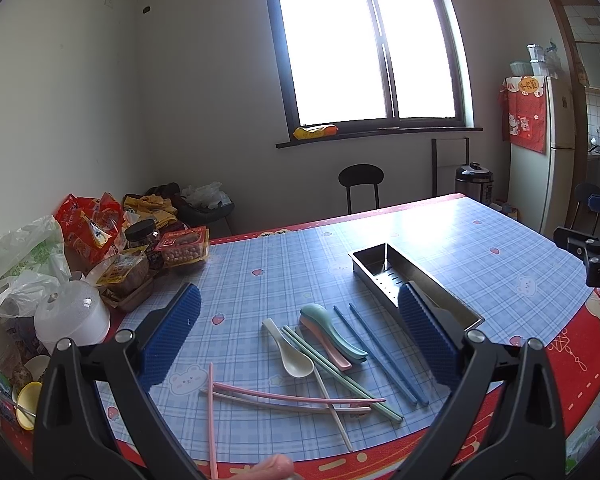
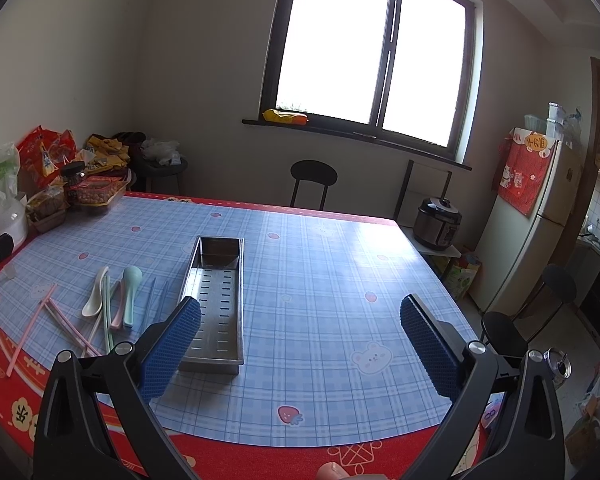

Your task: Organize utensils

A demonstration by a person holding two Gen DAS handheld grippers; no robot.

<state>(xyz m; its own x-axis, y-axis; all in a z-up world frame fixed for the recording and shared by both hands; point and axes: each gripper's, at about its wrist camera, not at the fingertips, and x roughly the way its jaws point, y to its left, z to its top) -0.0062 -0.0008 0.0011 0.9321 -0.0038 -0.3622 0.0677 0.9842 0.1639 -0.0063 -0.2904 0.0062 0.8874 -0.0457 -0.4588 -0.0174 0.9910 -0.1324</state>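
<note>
Loose utensils lie on the blue plaid table mat [image 1: 292, 256] under my open left gripper [image 1: 299, 300]: a white spoon [image 1: 290, 354], a teal spoon [image 1: 332, 328] on a pink spoon [image 1: 327, 347], blue chopsticks [image 1: 380, 356], green chopsticks [image 1: 340, 372], and crossed pink chopsticks [image 1: 296, 396]. A perforated steel tray [image 1: 380, 276] stands empty to their right, partly behind my right-hand pad. In the right wrist view my right gripper [image 2: 301, 303] hangs open above the mat, the tray [image 2: 216, 292] by its left pad and the utensil pile [image 2: 112, 300] further left.
Snack bags, a jar and plastic bags [image 1: 100, 248] crowd the table's far left corner, with a white lidded container [image 1: 72, 316] nearer. Black stools [image 2: 500, 332] stand off the table's right side. A fridge [image 2: 540, 220] and a rice cooker [image 2: 438, 224] stand beyond it.
</note>
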